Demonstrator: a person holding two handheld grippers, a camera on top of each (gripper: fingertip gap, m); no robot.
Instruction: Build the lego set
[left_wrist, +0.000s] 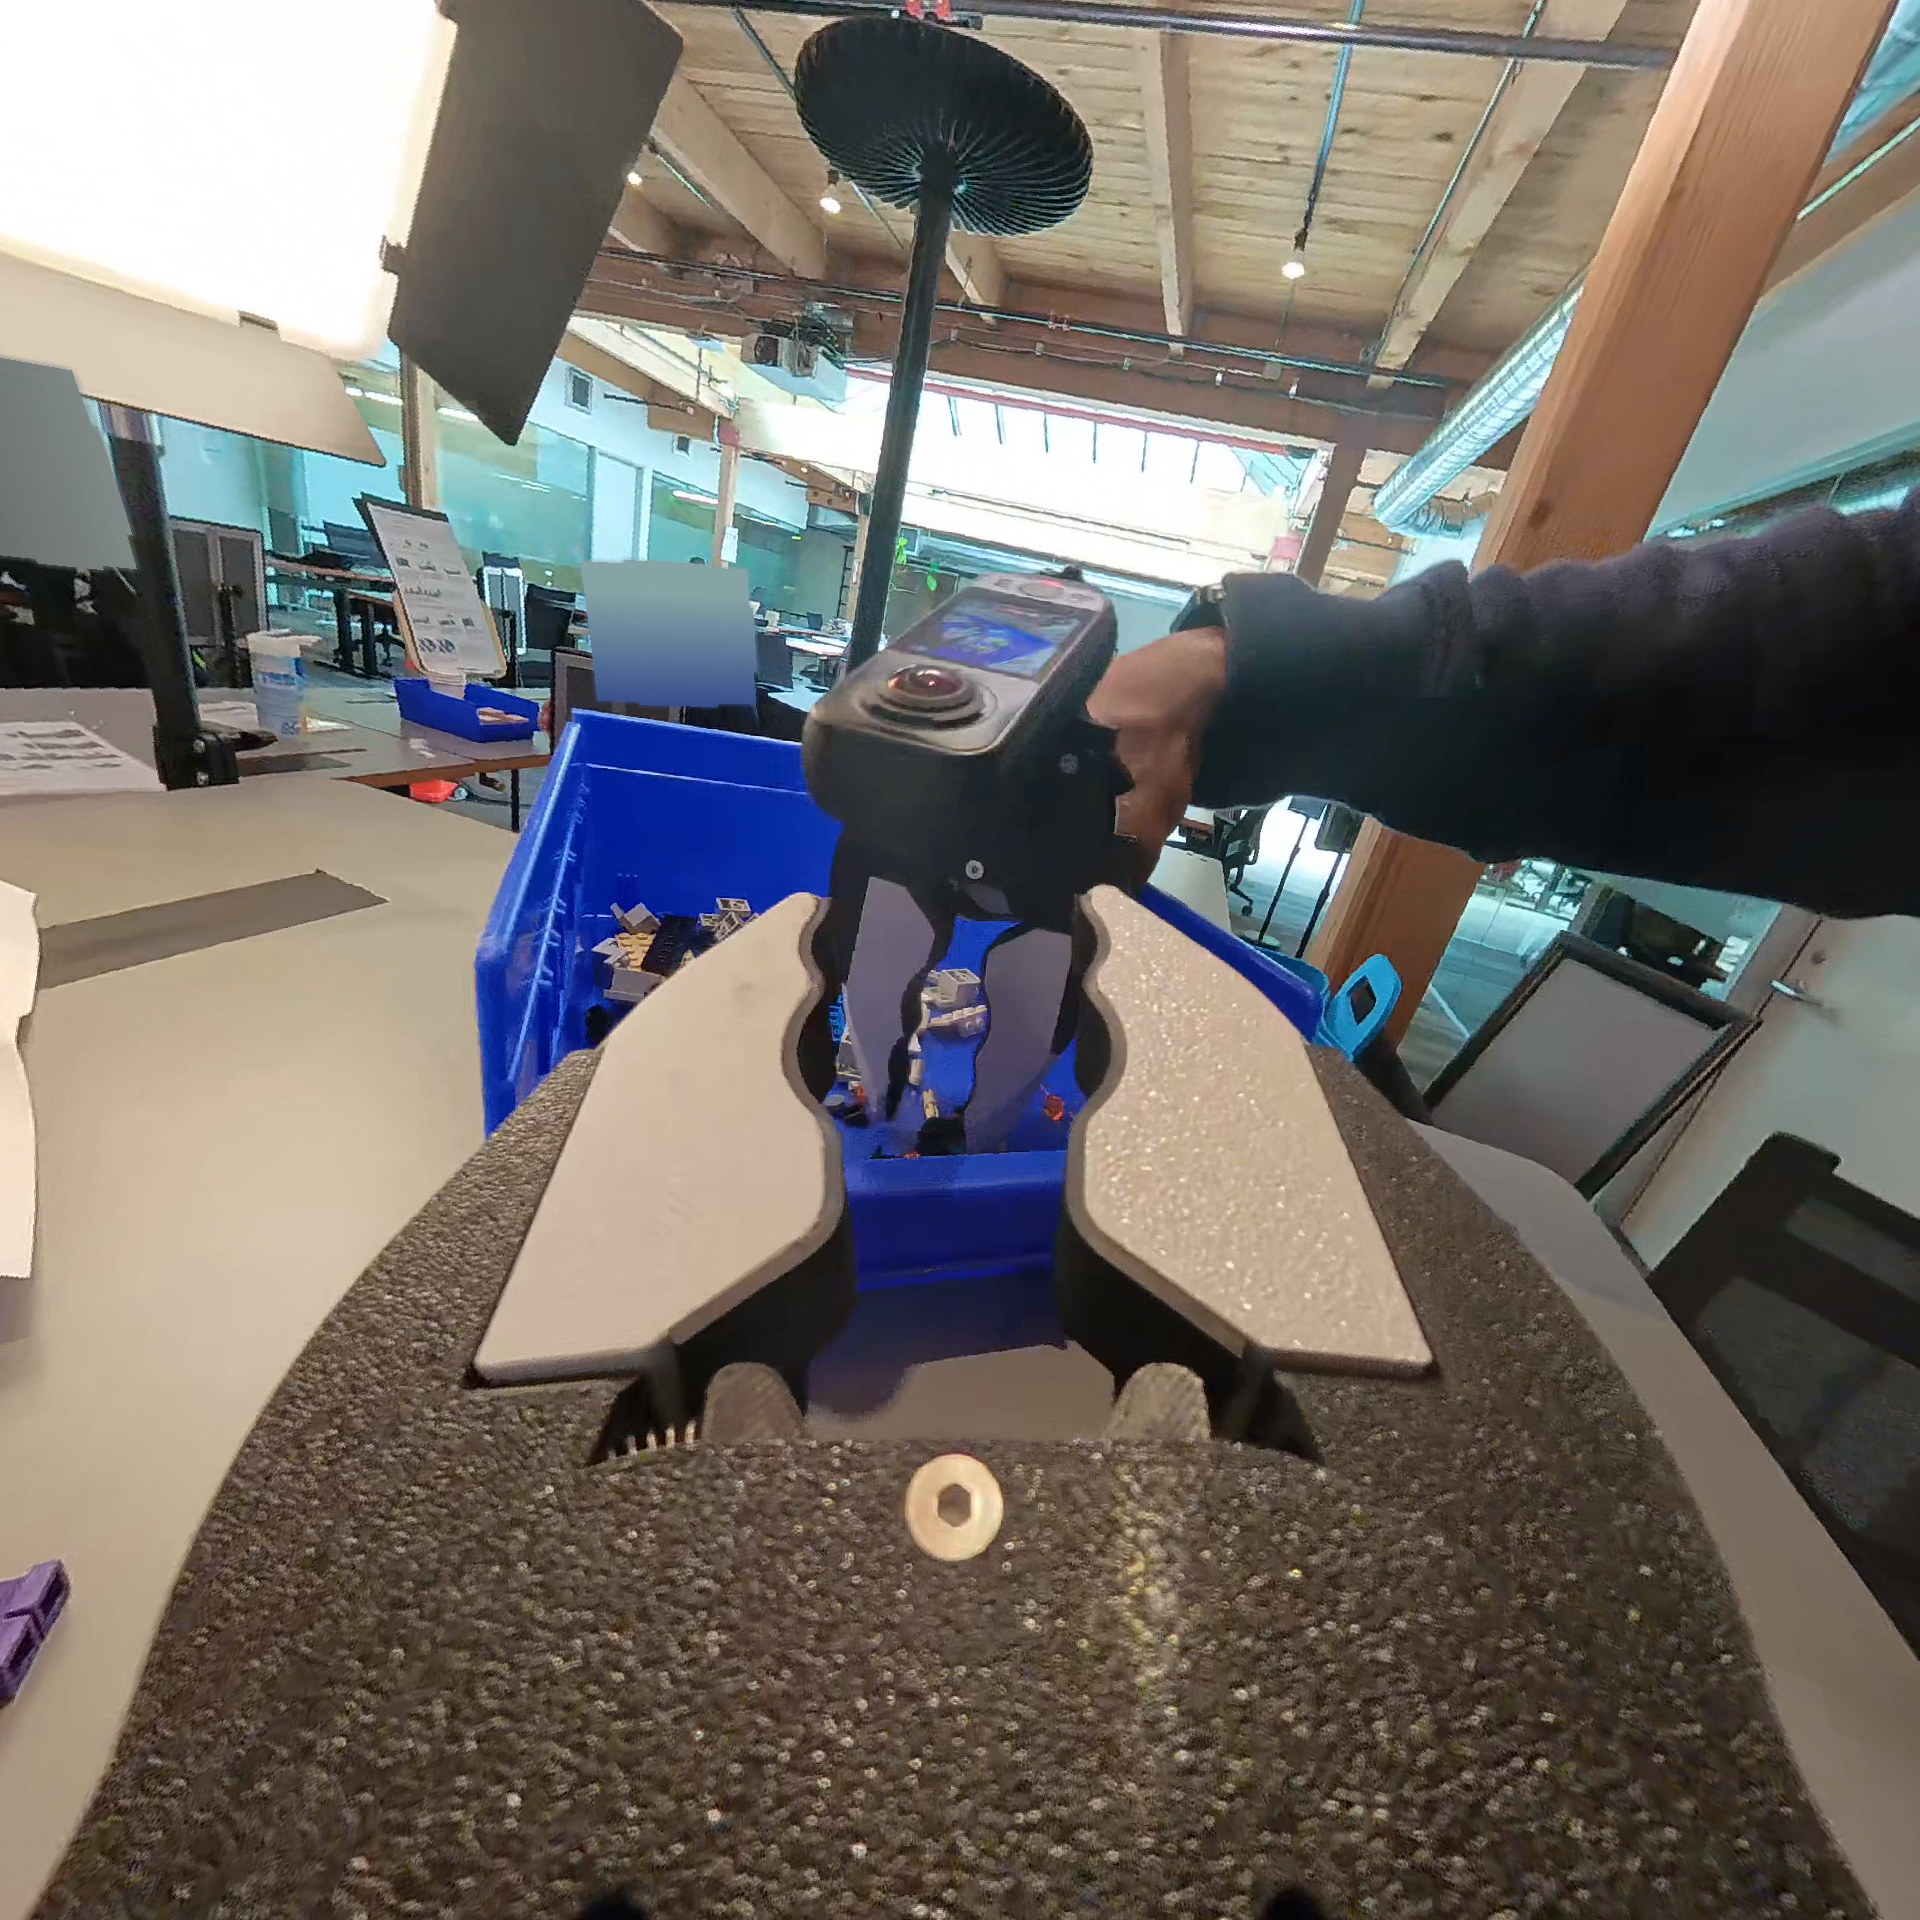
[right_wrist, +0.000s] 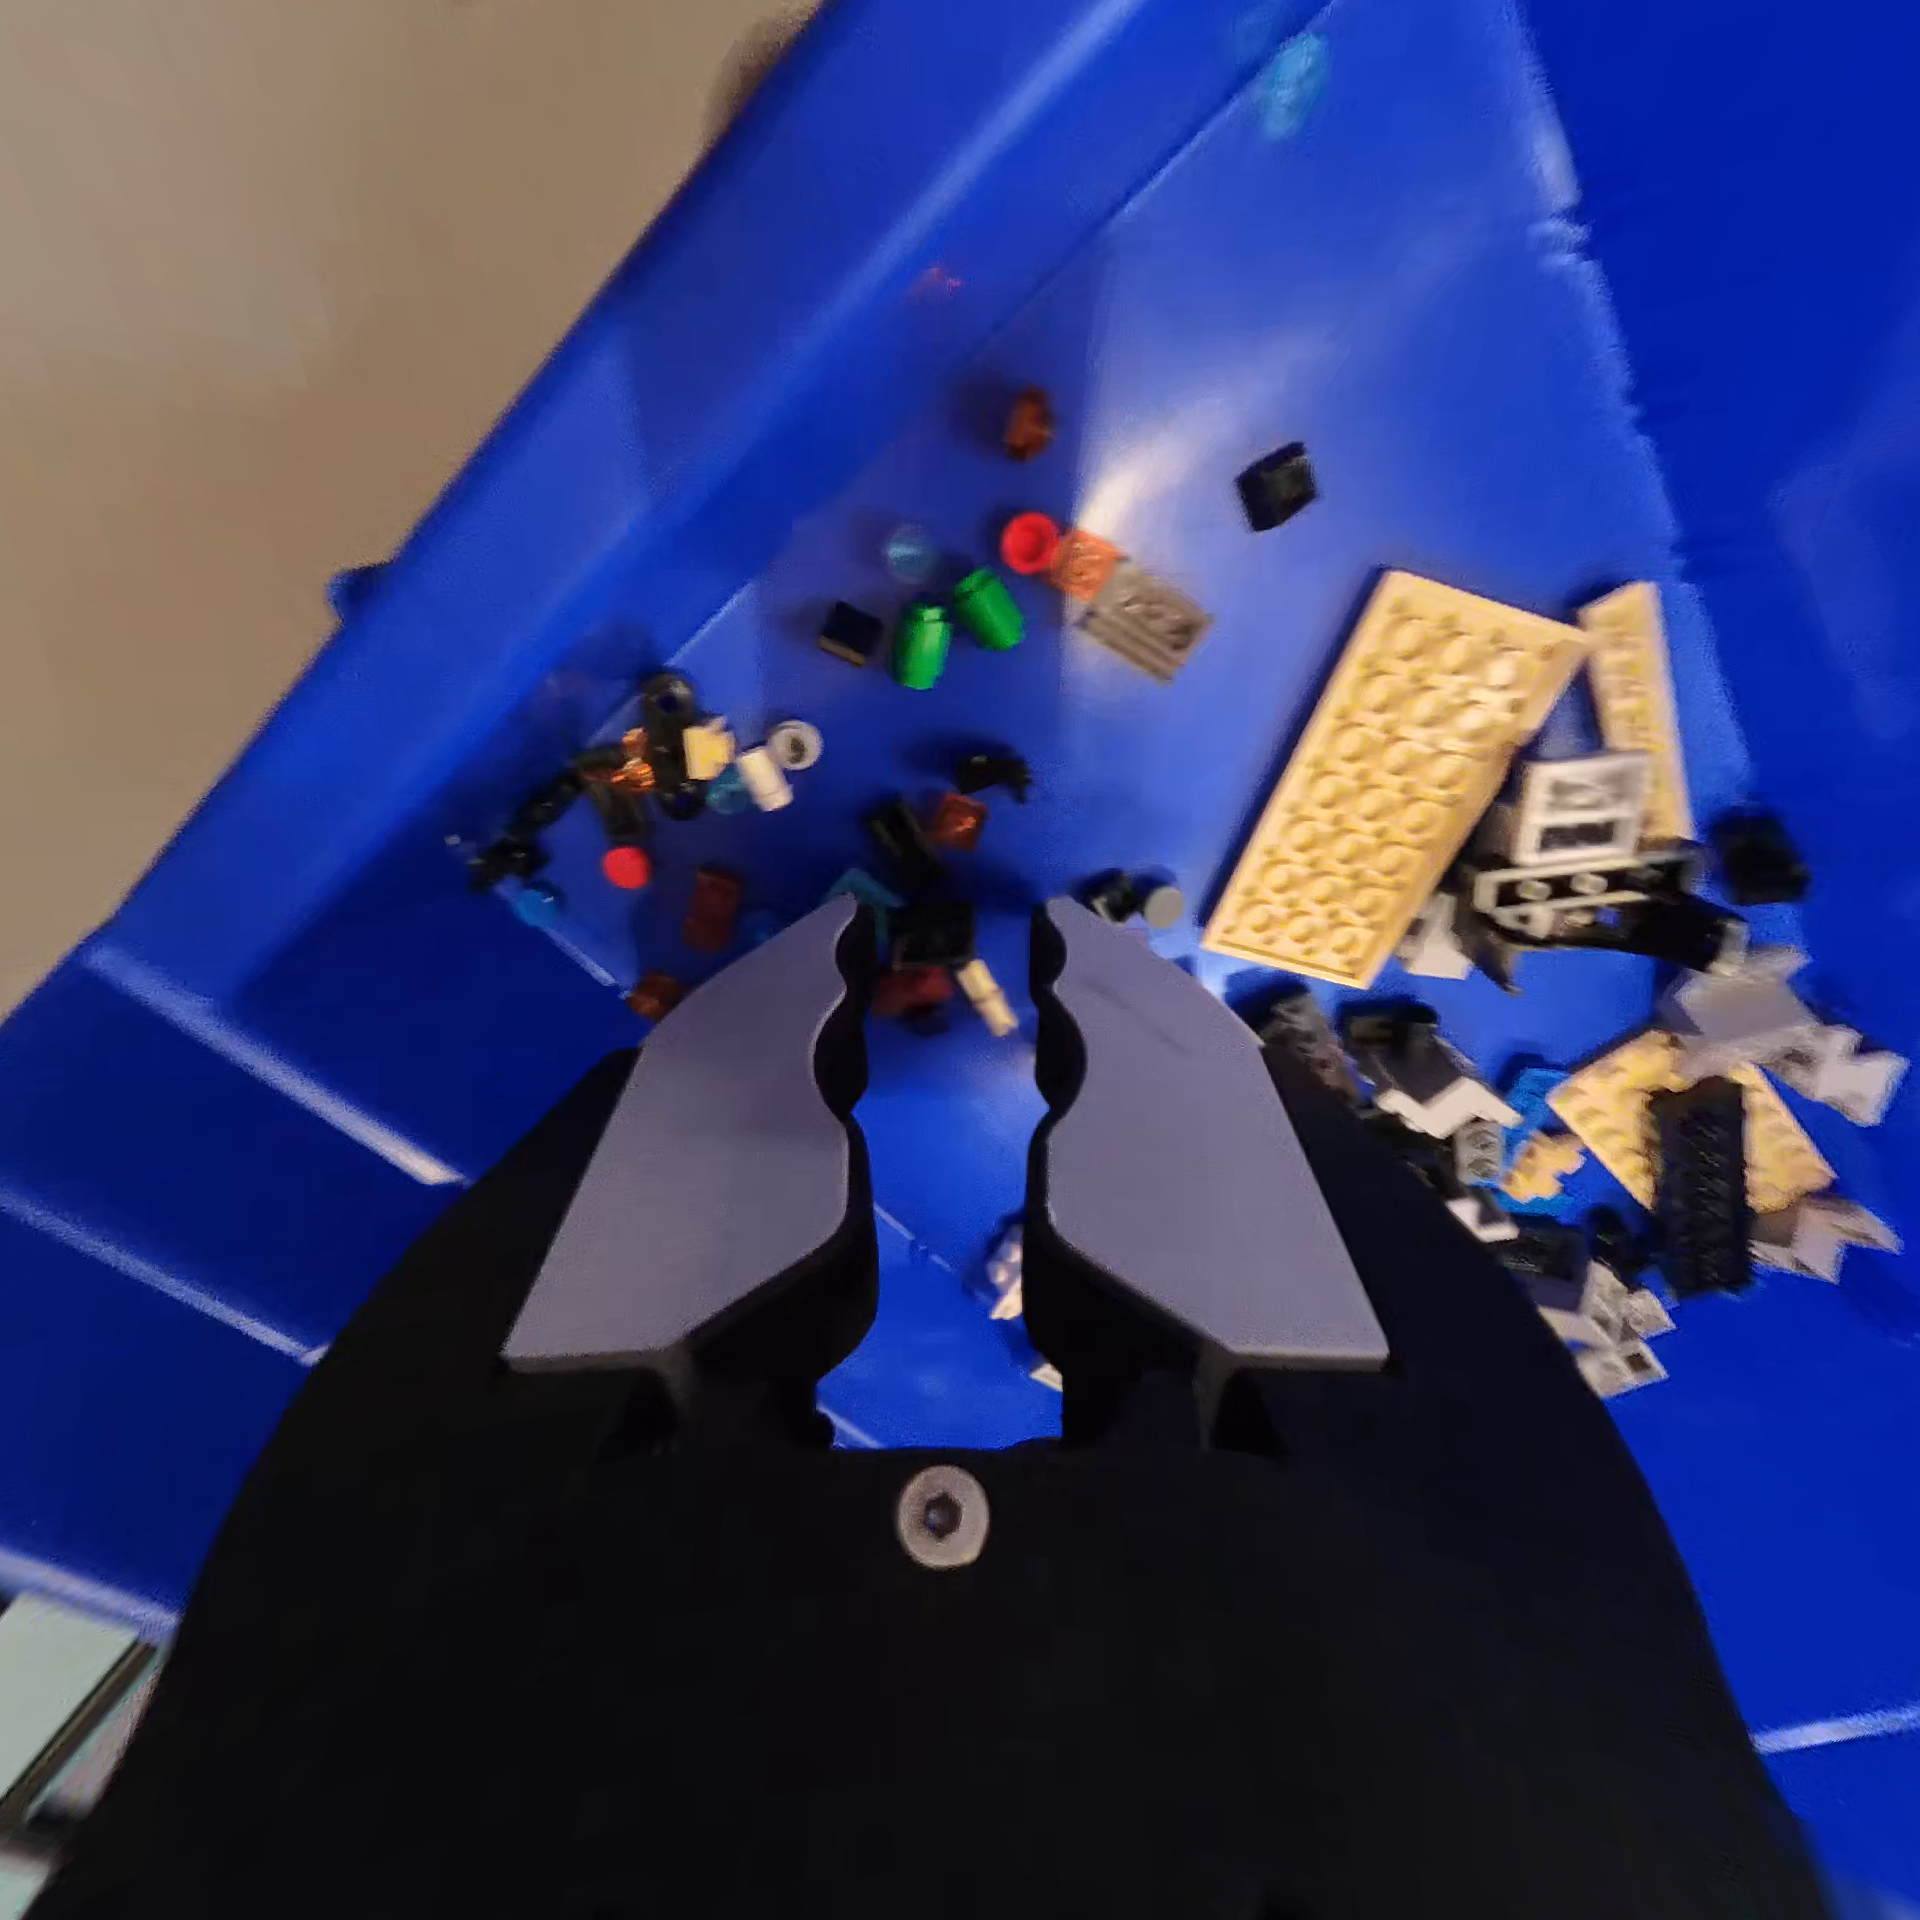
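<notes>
The right gripper (right_wrist: 945, 925) hangs inside the blue bin (right_wrist: 1714, 260), its fingers apart and pressing on nothing, tips just above a small black brick (right_wrist: 928, 940) and a cream peg (right_wrist: 989, 995) on the bin floor. Around that spot lie two green pieces (right_wrist: 951, 623), a red stud (right_wrist: 627, 865) and, off to one side, a big tan plate (right_wrist: 1392, 779) with grey and black bricks heaped past it. The left gripper (left_wrist: 951, 935) waits outside the bin (left_wrist: 665, 831), just short of its near wall, fingers spread wide and bare, aimed at the right gripper (left_wrist: 940, 1081) and the sleeved hand (left_wrist: 1153, 727) holding it over the bin.
</notes>
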